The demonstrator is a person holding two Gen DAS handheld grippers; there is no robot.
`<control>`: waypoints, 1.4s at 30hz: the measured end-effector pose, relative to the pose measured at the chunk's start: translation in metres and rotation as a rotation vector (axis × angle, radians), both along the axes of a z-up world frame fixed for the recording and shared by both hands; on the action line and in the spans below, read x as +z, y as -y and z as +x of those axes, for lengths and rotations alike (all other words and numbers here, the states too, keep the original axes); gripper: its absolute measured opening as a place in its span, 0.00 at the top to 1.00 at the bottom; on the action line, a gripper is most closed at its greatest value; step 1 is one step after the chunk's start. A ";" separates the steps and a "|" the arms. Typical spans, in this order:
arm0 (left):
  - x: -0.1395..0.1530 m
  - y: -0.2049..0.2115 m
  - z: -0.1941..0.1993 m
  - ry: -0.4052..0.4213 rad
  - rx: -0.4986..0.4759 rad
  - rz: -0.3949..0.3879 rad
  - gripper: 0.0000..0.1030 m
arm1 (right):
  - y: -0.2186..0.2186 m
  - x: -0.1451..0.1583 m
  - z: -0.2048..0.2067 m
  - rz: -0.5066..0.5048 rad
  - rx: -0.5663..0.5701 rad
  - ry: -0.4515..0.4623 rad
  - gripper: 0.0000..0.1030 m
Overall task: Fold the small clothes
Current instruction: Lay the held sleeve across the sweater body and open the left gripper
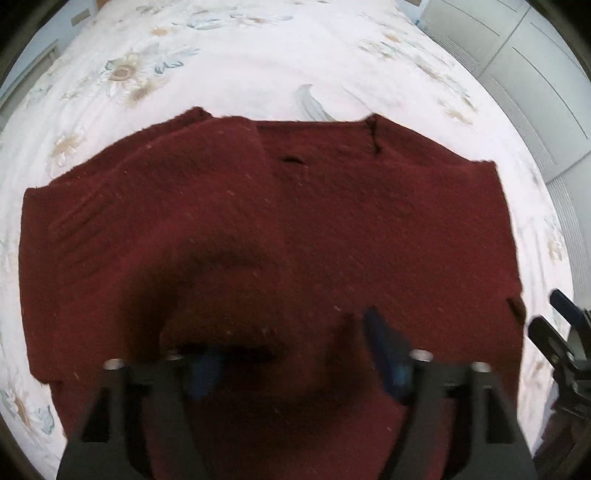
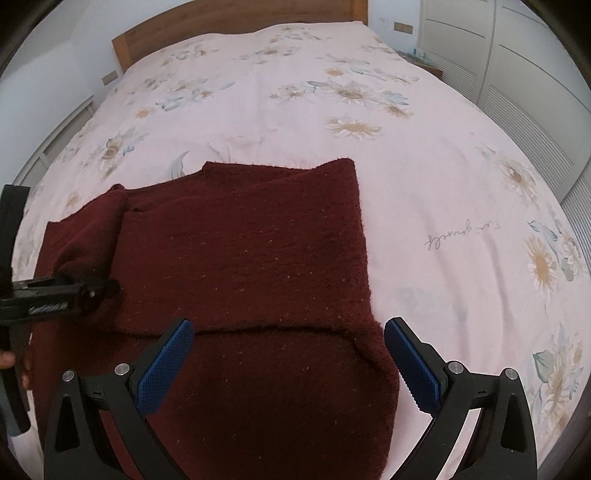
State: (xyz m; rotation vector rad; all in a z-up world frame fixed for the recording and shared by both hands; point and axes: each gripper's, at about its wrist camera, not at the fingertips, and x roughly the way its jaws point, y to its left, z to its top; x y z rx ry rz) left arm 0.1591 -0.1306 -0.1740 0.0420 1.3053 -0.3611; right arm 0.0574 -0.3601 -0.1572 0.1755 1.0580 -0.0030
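A dark red knitted sweater (image 1: 332, 229) lies partly folded on the bed; it also shows in the right wrist view (image 2: 243, 251). My left gripper (image 1: 291, 354) is low over its near part with jaws apart, and cloth bunches up over the left blue pad (image 1: 203, 373), so it may be holding a fold; it also appears in the right wrist view (image 2: 107, 286) at the sweater's left sleeve. My right gripper (image 2: 288, 354) is open and empty above the sweater's near right edge, and also shows at the right edge of the left wrist view (image 1: 554, 332).
The bed has a pale pink floral cover (image 2: 369, 110) and a wooden headboard (image 2: 236, 26). White louvred wardrobe doors (image 2: 517, 81) stand to the right. A white wall and radiator (image 2: 55, 125) are at the left.
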 end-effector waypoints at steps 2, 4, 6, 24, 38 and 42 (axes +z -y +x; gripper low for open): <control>0.002 -0.001 -0.004 -0.006 -0.003 -0.005 0.14 | 0.001 -0.001 -0.002 0.002 0.000 -0.003 0.00; 0.003 -0.004 -0.008 -0.017 -0.016 -0.001 0.01 | 0.003 -0.003 -0.004 0.009 -0.001 -0.008 0.00; 0.005 -0.008 -0.013 -0.010 -0.032 0.016 0.01 | 0.004 -0.004 -0.007 0.010 0.000 -0.015 0.00; 0.011 -0.149 -0.049 0.036 0.128 0.217 0.01 | -0.007 0.003 -0.015 0.017 0.028 -0.012 0.00; -0.026 -0.179 -0.003 0.043 0.160 0.231 0.28 | -0.039 -0.011 -0.008 -0.012 0.077 -0.058 0.00; -0.028 -0.176 0.002 0.037 0.124 0.161 0.52 | -0.058 -0.003 0.002 -0.029 0.116 -0.042 0.00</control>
